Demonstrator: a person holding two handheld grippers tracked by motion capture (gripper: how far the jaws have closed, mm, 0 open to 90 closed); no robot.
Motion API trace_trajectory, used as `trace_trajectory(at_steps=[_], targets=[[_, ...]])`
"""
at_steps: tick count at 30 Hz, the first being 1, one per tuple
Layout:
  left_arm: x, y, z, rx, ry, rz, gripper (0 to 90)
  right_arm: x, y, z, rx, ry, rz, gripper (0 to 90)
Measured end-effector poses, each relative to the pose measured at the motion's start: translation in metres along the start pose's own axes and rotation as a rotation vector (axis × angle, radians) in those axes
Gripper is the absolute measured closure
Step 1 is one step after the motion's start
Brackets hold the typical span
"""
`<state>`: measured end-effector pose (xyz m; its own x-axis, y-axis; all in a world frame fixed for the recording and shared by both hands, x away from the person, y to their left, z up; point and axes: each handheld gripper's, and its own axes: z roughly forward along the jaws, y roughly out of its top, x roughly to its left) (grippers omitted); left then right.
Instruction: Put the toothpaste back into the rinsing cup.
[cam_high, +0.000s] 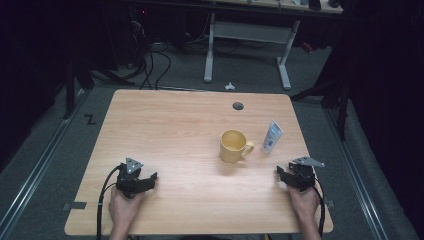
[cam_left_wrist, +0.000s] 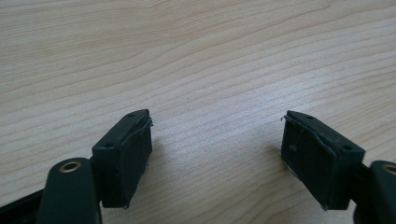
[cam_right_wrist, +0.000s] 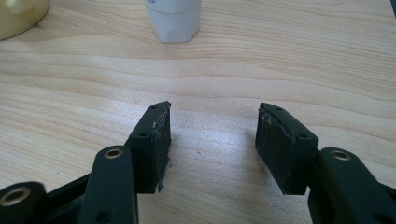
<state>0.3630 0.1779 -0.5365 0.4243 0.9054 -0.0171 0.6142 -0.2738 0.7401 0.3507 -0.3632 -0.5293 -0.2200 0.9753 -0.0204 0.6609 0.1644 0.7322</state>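
Observation:
A yellow mug (cam_high: 233, 145) stands upright right of the table's middle, its handle turned right. Just beyond the handle lies a white tube (cam_high: 272, 136) with a blue label. The right gripper view catches the mug's base (cam_right_wrist: 18, 16) at top left and the tube's white cap end (cam_right_wrist: 173, 19) at top centre. My left gripper (cam_high: 150, 178) rests low on the table near the front left, open, with bare wood between its pads (cam_left_wrist: 126, 158). My right gripper (cam_high: 281, 175) sits near the front right, open and empty, in front of the tube.
The light wooden table (cam_high: 165, 130) has a round cable hole (cam_high: 238, 106) near its far edge. Beyond it, on grey carpet, stand a white desk frame (cam_high: 247, 37) and loose cables (cam_high: 150, 60). Floor rails run along both sides of the table.

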Motion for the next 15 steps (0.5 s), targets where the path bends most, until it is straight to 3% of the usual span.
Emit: trace_trajectory(at_steps=[15], targets=[[0.0, 0.0001, 0.0001, 0.0, 0.001, 0.0, 24.7, 0.0001, 0.0, 0.0, 0.001, 0.002, 0.001, 44.7]])
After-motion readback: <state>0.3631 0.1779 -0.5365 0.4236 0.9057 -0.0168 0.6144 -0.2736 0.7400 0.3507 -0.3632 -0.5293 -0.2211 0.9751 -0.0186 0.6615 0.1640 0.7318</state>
